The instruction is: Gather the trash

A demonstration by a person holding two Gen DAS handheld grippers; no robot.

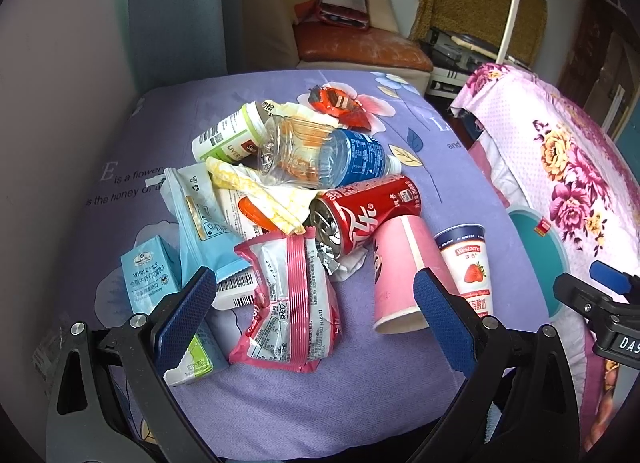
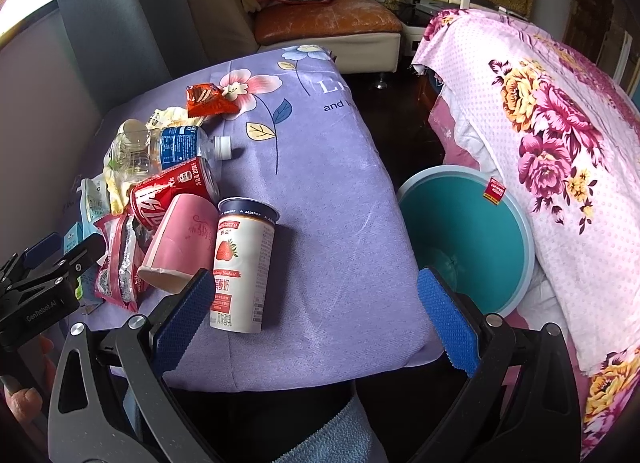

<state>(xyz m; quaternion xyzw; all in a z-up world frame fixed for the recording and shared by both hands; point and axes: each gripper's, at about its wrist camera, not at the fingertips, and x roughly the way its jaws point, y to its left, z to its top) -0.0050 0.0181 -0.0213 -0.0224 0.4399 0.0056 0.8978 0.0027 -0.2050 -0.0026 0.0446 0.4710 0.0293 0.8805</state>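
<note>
While nothing is picked up yet, the left claw (image 1: 312,305) hangs wide apart over the near edge of the trash heap, gripping nothing. On the far left a small blue milk carton (image 1: 150,273) stands by that claw's left finger. Next comes a pink snack wrapper (image 1: 290,303), lying right between the fingers, so it looks like the easiest first grab. Behind it a red cola can (image 1: 360,211) lies on its side under a clear water bottle (image 1: 324,155). A pink paper cup (image 1: 404,275) lies tipped beside the can. All of it sits piled on the purple-covered counter (image 2: 320,203). The strawberry yogurt cup (image 2: 242,263) stands just ahead of the right claw (image 2: 316,313), which is also spread apart and bare. Furthest right, a teal bin (image 2: 472,231) waits on the floor beside the counter, probably so trash can drop straight in.
</note>
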